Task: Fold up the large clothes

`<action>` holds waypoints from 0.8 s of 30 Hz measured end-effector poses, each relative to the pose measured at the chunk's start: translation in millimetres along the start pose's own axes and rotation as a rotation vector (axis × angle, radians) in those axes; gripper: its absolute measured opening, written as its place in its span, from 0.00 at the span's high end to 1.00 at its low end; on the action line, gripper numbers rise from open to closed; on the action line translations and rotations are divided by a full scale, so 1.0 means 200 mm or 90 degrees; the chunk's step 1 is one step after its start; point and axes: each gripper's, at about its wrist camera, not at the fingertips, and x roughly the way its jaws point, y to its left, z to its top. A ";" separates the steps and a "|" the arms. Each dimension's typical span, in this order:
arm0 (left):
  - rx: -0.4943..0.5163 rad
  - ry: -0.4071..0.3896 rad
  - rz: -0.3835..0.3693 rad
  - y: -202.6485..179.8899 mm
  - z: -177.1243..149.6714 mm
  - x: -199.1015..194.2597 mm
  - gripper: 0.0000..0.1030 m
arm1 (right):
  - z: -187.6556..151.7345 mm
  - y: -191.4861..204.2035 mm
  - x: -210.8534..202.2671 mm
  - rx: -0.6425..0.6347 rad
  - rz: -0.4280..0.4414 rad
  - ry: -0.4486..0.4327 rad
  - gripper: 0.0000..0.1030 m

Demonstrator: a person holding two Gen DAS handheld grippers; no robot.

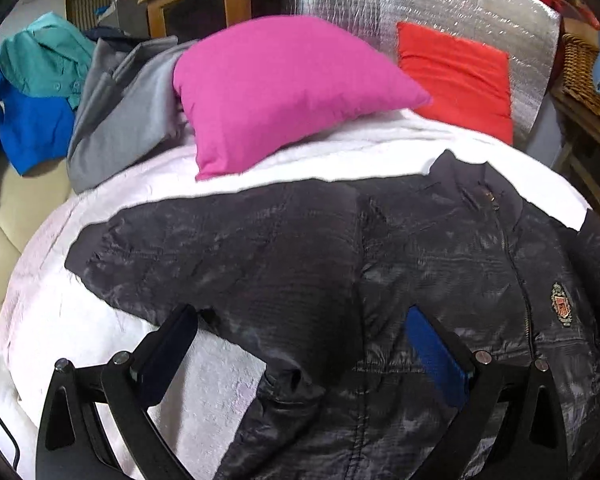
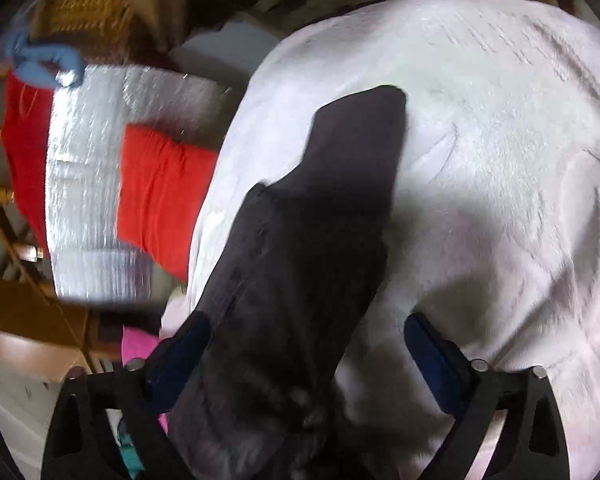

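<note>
The dark shiny zip-front jacket (image 1: pixel 380 264) lies spread front-up on the white fleece blanket (image 1: pixel 100 312). Left gripper (image 1: pixel 304 344) and right gripper (image 2: pixel 308 356) each straddle a sleeve, jaws wide, holding nothing; pinch each cuff edge squarely before folding inward.

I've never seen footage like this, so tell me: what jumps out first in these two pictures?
A dark jacket lies spread across a white blanket, zip and crest badge facing up. Behind it a bright pink cushion and a red cushion lean against silver foil. In the right view, one sleeve stretches between open black tongs.
</note>
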 end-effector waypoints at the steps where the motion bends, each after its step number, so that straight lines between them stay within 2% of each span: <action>1: 0.001 -0.006 0.000 0.00 0.01 0.00 0.00 | 0.01 0.02 0.01 -0.013 -0.005 -0.005 0.12; 2: 0.002 -0.011 -0.003 0.00 0.01 -0.01 0.00 | 0.02 0.05 0.01 -0.033 -0.003 -0.012 0.31; 3: 0.003 -0.014 -0.008 0.01 0.02 -0.01 0.00 | 0.03 0.08 0.04 -0.053 0.009 -0.004 0.41; 4: 0.005 -0.015 -0.010 0.00 0.02 -0.01 0.00 | 0.03 0.09 0.07 -0.061 0.008 0.007 0.55; 5: 0.009 -0.015 -0.011 0.00 0.03 0.00 0.00 | 0.02 0.10 0.09 -0.067 -0.012 0.010 0.63; 7: 0.024 -0.023 0.001 0.00 0.03 0.01 0.00 | 0.00 0.12 0.09 -0.086 -0.036 -0.008 0.70; 10: 0.028 -0.033 0.009 0.03 0.04 -0.01 0.00 | -0.04 0.21 0.05 -0.120 -0.042 -0.030 0.84; 15: -0.042 -0.064 -0.035 0.19 0.04 -0.10 0.00 | -0.18 0.45 -0.10 -0.214 -0.010 -0.067 0.87; 20: -0.137 -0.091 -0.102 0.32 0.04 -0.16 0.00 | -0.50 0.67 -0.26 -0.321 0.042 -0.076 0.87; 24: -0.200 -0.105 -0.162 0.37 0.04 -0.18 0.00 | -0.82 0.81 -0.32 -0.396 0.092 -0.049 0.87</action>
